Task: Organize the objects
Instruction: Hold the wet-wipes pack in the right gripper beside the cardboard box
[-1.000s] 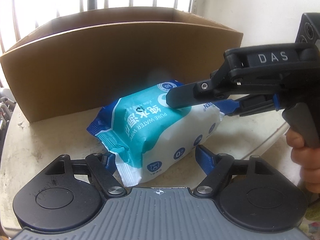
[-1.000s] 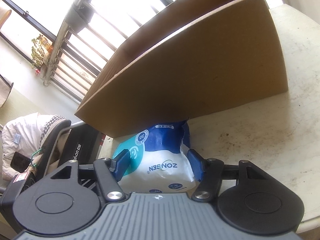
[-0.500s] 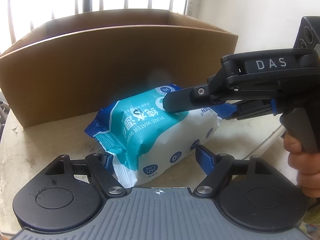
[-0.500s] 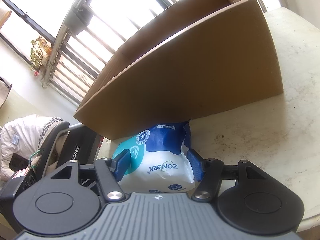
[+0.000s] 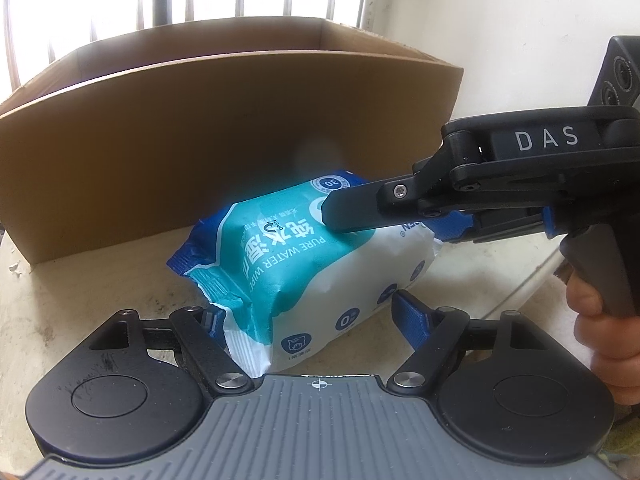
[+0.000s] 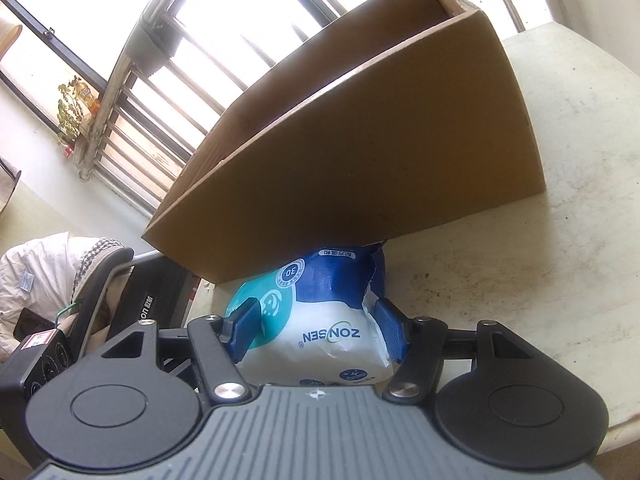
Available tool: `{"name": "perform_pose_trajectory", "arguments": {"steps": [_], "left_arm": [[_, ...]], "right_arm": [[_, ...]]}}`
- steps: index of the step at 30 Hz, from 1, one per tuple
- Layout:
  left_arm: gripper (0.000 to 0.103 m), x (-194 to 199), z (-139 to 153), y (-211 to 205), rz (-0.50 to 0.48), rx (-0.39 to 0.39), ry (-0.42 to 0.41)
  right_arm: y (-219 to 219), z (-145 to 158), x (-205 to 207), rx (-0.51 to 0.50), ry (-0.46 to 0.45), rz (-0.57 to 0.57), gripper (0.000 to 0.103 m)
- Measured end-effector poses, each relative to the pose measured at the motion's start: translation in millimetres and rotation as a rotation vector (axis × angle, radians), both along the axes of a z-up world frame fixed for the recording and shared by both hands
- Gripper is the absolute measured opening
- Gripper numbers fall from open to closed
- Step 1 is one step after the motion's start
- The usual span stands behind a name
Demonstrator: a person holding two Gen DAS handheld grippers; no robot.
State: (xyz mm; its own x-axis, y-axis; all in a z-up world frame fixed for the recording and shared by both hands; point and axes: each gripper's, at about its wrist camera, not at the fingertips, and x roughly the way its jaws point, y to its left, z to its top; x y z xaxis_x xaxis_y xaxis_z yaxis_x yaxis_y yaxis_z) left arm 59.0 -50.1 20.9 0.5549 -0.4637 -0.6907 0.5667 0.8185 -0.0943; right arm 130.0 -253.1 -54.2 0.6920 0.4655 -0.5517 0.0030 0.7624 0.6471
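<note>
A teal, blue and white pack of wet wipes [image 5: 280,264] lies slantwise on the pale table [image 5: 80,292], in front of the brown cardboard box [image 5: 200,140]. My right gripper [image 6: 320,328] is shut on one end of the pack [image 6: 332,332], blue pads pressing both sides. In the left wrist view its black upper finger [image 5: 360,208] lies across the pack's top. My left gripper [image 5: 308,318] straddles the pack's near crimped end. Its jaws stand wide, with a gap between the right finger [image 5: 408,316] and the wrapper.
The open-topped box [image 6: 380,152] stands just behind the pack, near a barred window. A person's hand [image 5: 600,320] holds the right gripper's handle. Bare table [image 6: 560,280] stretches to the right of the box. A chair with a pale jacket [image 6: 36,272] stands beyond the table's left edge.
</note>
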Motion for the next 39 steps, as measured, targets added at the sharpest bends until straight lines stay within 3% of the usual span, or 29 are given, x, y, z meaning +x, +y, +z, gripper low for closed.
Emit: {"name": "perform_pose_trajectory", "arguments": {"steps": [16,39], "left_arm": [[0.078,8,2,-9,0.014,-0.003,0.010],[0.078,-9,1,7,0.039,-0.010,0.017]], "right_arm": [[5,7,1,-0.021,0.002,0.002,0.067],[9,8,11,-0.021,0.000,0.056,0.066]]}}
